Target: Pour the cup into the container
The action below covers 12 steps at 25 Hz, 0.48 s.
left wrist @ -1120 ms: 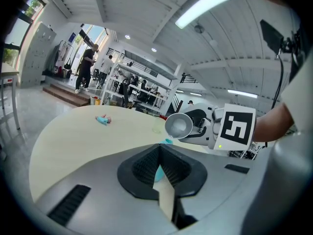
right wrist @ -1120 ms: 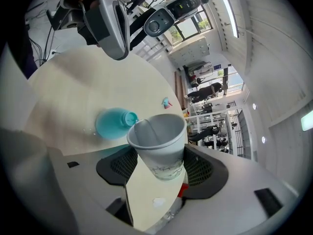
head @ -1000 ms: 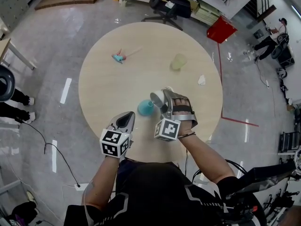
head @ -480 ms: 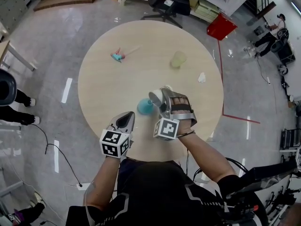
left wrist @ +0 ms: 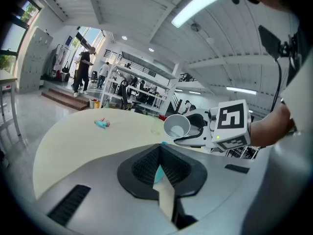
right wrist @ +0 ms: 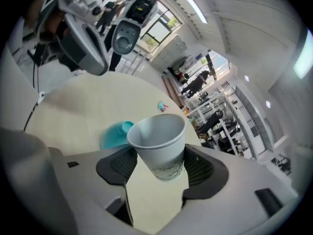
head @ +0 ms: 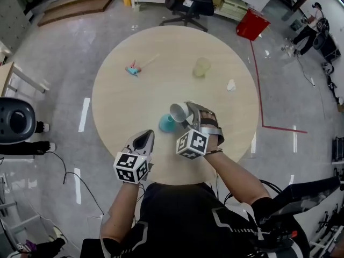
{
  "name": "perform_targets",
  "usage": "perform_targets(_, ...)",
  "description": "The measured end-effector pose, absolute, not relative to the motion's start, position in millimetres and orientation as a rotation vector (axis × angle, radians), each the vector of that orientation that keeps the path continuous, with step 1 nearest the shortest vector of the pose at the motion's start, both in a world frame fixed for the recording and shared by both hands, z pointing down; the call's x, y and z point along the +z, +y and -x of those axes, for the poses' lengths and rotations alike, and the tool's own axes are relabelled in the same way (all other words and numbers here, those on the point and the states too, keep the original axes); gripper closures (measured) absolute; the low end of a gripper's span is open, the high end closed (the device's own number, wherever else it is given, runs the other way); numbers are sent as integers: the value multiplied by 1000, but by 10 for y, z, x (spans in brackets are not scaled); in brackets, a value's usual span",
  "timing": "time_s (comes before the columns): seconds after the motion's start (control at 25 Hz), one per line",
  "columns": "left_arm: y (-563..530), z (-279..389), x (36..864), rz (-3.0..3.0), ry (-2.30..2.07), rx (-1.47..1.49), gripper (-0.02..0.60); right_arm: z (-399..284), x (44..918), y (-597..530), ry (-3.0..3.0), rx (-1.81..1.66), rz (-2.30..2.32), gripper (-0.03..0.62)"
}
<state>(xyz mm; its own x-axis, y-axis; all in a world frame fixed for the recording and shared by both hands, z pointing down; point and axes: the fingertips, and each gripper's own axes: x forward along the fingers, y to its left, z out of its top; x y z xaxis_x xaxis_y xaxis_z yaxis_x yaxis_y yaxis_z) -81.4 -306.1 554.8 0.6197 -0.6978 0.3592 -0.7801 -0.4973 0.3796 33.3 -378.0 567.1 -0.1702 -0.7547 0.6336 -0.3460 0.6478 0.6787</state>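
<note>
A white paper cup (head: 179, 112) is tipped on its side, mouth toward the left, above a teal container (head: 166, 124) on the round table (head: 118, 95). My right gripper (head: 188, 113) is shut on the cup (right wrist: 161, 143), its jaws pressing both sides; the teal container (right wrist: 116, 133) lies just beyond it. In the left gripper view the cup (left wrist: 177, 127) looks empty inside. My left gripper (head: 144, 136) hovers near the table's front edge, left of the container, shut (left wrist: 160, 153) with nothing in it.
A pale yellow translucent cup (head: 202, 67) stands at the table's far right. A small teal and pink item (head: 133, 69) lies far left, a white scrap (head: 231, 86) at the right edge. A red bin (head: 251, 24) and an office chair (head: 191, 4) stand beyond the table.
The right gripper has rolled, tipping the cup's mouth further to the left over the teal container. The left gripper has stayed where it was.
</note>
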Motion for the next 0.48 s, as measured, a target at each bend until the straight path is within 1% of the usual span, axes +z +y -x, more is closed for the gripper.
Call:
perform_targets(0.12,-3104,795,5419,-2363,-1161,193,580,-387,5610,-3800,-1884,-268,-991,292)
perform_targets(0.48,-3127,574,5287,-2411,-1129,227,580,-815,5541,-3748,-2106,118,-1219,292)
